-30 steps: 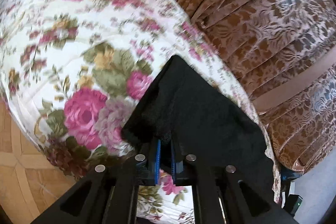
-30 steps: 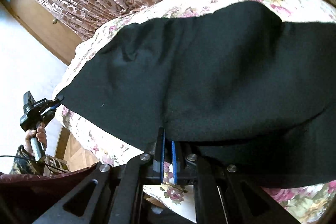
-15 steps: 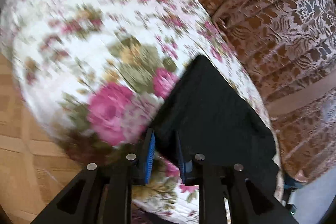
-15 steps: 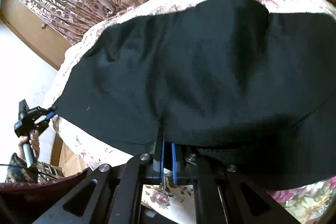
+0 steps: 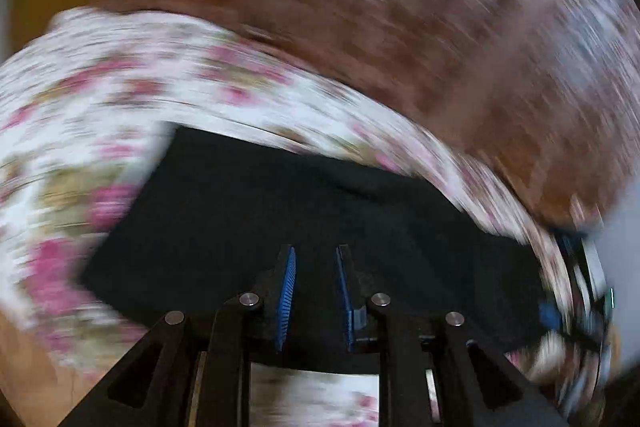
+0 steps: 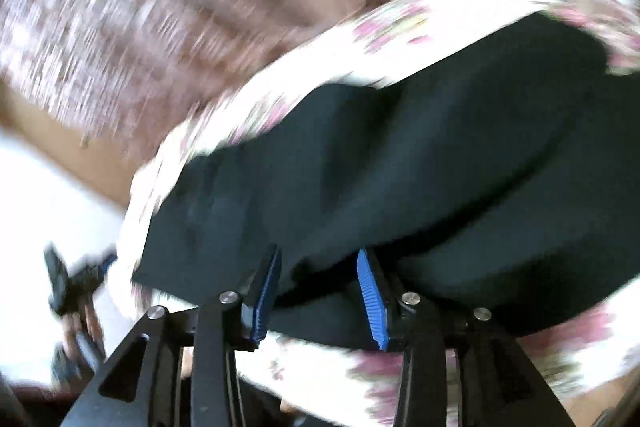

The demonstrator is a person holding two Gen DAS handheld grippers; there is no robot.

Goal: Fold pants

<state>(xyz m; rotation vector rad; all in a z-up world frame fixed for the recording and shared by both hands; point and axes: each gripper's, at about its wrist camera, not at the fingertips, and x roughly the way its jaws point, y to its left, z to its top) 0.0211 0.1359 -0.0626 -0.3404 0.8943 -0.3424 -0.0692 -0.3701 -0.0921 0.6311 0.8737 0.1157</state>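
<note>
The black pants (image 5: 280,203) lie spread on a floral bed cover (image 5: 100,95); both views are blurred by motion. My left gripper (image 5: 315,255) hovers over the near edge of the pants, its blue pads a little apart and nothing pinched between them. In the right wrist view the pants (image 6: 440,155) fill the middle, with a fold across them. My right gripper (image 6: 320,255) has its jaws opening; the near edge of the cloth sits between the pads, which do not press on it. The left gripper (image 6: 76,279) also shows at the far left of that view.
Brown patterned curtains (image 5: 400,27) hang behind the bed, also seen as the curtains (image 6: 140,7) in the right wrist view. Wooden floor (image 5: 24,367) lies beside the bed at lower left. A person's hand (image 6: 80,327) holds the left gripper's handle.
Both grippers have let go of the black pants and their jaws now stand apart. Both views have swung fast and rolled; the left one now looks along the pants' length.
</note>
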